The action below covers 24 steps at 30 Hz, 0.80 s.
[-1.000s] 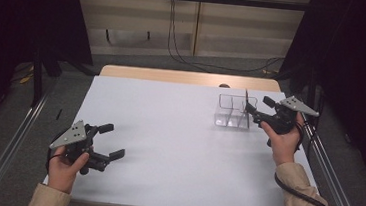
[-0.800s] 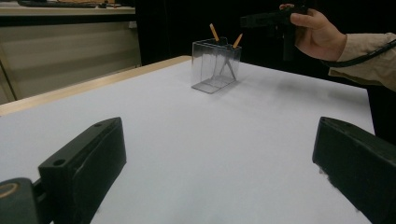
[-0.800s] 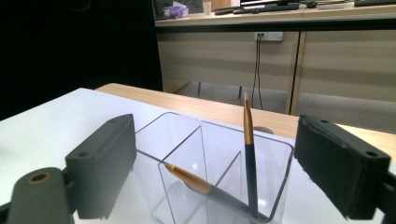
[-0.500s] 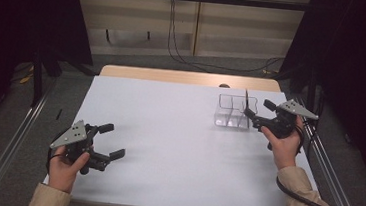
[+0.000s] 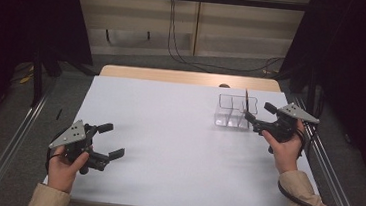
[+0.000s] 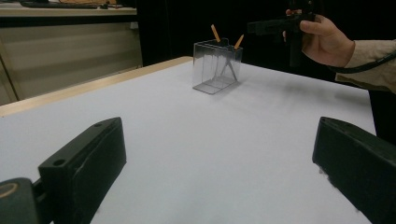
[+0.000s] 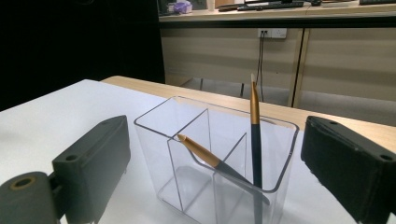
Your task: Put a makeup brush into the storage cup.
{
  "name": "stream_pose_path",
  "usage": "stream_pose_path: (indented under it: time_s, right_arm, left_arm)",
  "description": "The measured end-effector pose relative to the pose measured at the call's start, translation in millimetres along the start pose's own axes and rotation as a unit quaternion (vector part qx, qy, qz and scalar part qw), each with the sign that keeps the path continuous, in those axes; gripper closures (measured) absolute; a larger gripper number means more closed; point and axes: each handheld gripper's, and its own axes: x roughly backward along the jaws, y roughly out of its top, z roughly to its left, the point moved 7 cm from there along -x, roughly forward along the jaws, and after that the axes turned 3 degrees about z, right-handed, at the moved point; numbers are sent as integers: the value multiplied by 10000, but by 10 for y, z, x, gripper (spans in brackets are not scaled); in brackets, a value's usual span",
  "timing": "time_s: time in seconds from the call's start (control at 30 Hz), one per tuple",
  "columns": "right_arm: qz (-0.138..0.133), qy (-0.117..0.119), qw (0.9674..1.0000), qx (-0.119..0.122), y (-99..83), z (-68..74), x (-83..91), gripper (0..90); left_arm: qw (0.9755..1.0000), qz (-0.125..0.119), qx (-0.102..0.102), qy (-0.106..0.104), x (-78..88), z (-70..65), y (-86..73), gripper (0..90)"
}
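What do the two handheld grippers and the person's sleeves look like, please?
Both the left gripper and the right gripper are black, each with two blocky, flat-faced jaws and a grey three-cornered plate on top. A black cable trails from each. The person's sleeves are beige, reaching to the wrists.

Each hand-held gripper is a black, blocky tool. The left hand-held gripper [image 5: 110,140], at 7 o'clock in the high view, carries a grey three-cornered plate dotted with small dark screw holes; the right hand-held gripper [image 5: 256,115], at 3 o'clock, wears the same plate. Their jaws are thick black slabs with rounded corners and a matte, slightly scuffed face (a small round hole sits near each top edge), hinged on a pin ringed in brass colour. A black cable loops from the right one past a beige sleeve [image 5: 308,194]; the left sleeve [image 5: 49,199] matches it.
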Motion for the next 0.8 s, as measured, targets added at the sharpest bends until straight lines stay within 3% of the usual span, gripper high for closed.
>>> stream_pose_path:
  time_s: [0.8]
  right_arm:
    - [26, 127, 9999, 27, -97, 108, 136, 76]
  left_arm:
    - [10000, 10, -14, -21, -18, -6, 1, 27]
